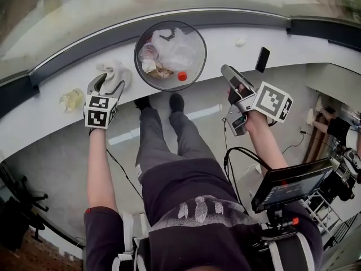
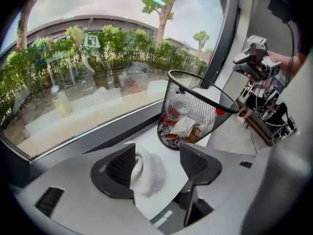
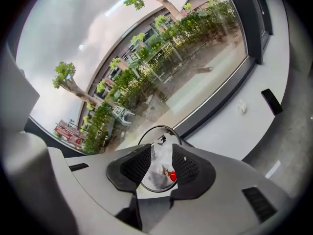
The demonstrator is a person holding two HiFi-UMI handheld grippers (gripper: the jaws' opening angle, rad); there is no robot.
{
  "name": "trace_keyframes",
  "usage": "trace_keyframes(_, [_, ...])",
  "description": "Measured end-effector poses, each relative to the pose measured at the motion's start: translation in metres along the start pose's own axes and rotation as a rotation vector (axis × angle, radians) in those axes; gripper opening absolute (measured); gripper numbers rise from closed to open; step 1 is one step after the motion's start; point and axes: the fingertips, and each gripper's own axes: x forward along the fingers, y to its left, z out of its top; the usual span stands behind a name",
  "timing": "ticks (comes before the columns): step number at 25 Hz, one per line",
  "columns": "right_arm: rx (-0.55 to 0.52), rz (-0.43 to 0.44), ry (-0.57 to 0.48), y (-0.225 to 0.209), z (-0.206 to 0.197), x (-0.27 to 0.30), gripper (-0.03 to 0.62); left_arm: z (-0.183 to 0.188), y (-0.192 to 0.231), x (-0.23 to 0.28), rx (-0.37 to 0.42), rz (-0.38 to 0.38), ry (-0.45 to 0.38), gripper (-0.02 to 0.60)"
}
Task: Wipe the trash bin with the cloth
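A black wire-mesh trash bin [image 1: 136, 55] with trash inside stands on the white window ledge [image 1: 304, 45]. A crumpled white cloth [image 1: 115, 70] lies on the ledge just left of it. My left gripper [image 1: 110, 81] hovers over the cloth with its jaws apart. In the left gripper view the cloth [image 2: 149, 173] lies on the ledge between the jaws, beside the left pad and not pinched, with the bin [image 2: 171, 96] beyond. My right gripper [image 1: 225, 70] hangs right of the bin, holding nothing. Through its narrow gap [image 3: 161, 163] the bin [image 3: 145, 136] shows far off.
A black phone [image 1: 262, 59] and a small white crumpled scrap [image 1: 241, 40] lie on the ledge right of the bin. A yellowish object [image 1: 71, 99] sits at the ledge's left. The window glass rises behind the ledge. A monitor [image 1: 290, 182] and cables stand low right.
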Motion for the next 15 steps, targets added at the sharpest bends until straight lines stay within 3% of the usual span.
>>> trace_keyframes(2, [0.008,0.031,-0.005,0.009,0.002,0.000,0.120,-0.001,0.006,0.003,0.006,-0.013,0.047,0.265])
trace_keyframes(4, [0.014,0.082,-0.012,0.027,0.002,-0.001,0.120,0.010,0.010,-0.010,0.025,-0.009,0.038,0.265])
trace_keyframes(6, [0.004,0.139,-0.033,0.049,0.006,-0.009,0.120,0.039,0.007,-0.034,0.045,-0.023,-0.039,0.265])
trace_keyframes(11, [-0.066,0.278,-0.087,0.105,0.022,-0.036,0.118,0.139,-0.006,-0.129,0.077,-0.048,-0.320,0.262])
trace_keyframes(14, [-0.115,0.348,-0.131,0.133,0.036,-0.060,0.118,0.194,-0.032,-0.185,0.109,-0.108,-0.465,0.148])
trace_keyframes(15, [-0.131,0.377,-0.151,0.143,0.041,-0.070,0.118,0.211,-0.043,-0.201,0.124,-0.143,-0.503,0.035])
